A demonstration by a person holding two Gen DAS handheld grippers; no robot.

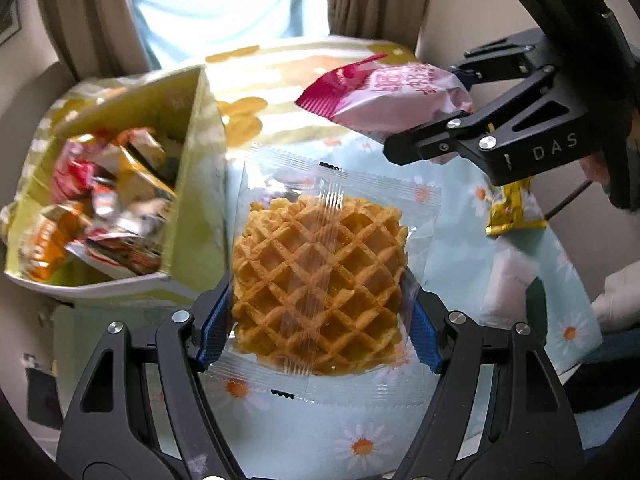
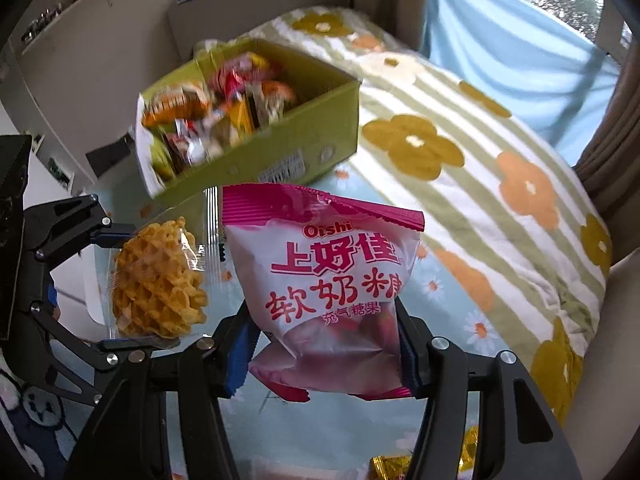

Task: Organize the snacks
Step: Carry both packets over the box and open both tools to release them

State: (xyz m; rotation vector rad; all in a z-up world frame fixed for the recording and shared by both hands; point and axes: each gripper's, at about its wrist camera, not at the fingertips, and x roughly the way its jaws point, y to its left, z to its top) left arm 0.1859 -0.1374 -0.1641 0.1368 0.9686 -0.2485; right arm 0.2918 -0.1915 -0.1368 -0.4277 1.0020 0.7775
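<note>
Already lifted clear of the daisy cloth (image 1: 360, 446): waffle packet (image 1: 320, 276) clamped in left tool (image 1: 320, 320), pink candy bag (image 2: 332, 280) clamped in right tool (image 2: 326, 344), probably bound for far-left snack box (image 2: 256, 152).

Wrappers in the green box (image 1: 176, 200), left of the left hand-held gripper (image 1: 320, 320), are blurred beyond reading. Gold packets (image 2: 390, 466) below the right hand-held gripper (image 2: 324, 356) are cut off by its frame.
</note>
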